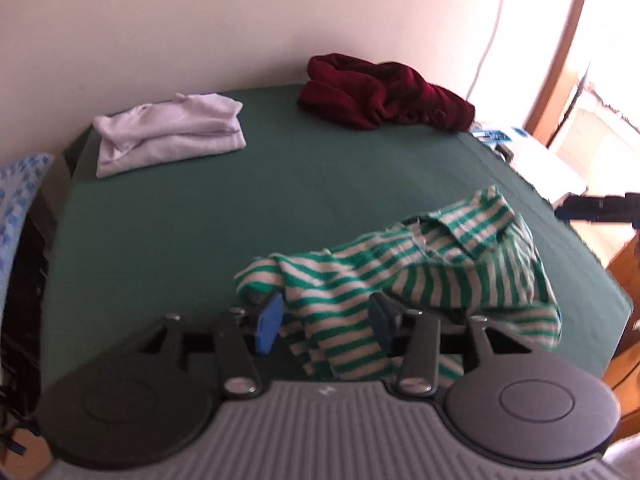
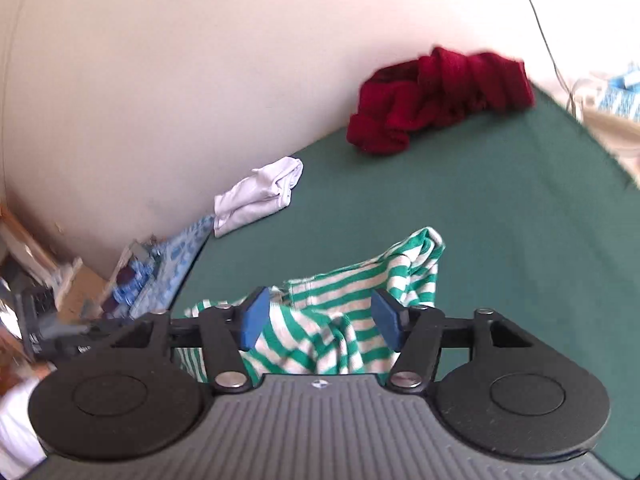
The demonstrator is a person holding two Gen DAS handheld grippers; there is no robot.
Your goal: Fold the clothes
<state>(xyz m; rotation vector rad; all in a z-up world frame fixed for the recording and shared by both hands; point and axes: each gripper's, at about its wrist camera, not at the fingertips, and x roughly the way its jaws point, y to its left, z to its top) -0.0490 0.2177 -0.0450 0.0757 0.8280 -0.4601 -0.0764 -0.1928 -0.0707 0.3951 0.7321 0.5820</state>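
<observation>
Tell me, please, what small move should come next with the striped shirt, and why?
Probably close both grippers on cloth again and spread it flat. The green-and-white striped shirt lies bunched on the green table cover, and the left gripper and right gripper stand open with cloth between their pads.

No lettering can be read anywhere (any print is too blurred).

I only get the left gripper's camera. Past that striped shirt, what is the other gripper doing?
Observer: The right gripper has its jaws apart, with the striped shirt loose between them, not pinched.
Operator: What's off to the left, beyond the pale folded top?
Observer: Past the pale folded top, a blue patterned cloth lies by the wall.
Operator: Anything beyond that?
Observer: Cluttered items, too blurred to name.
</observation>
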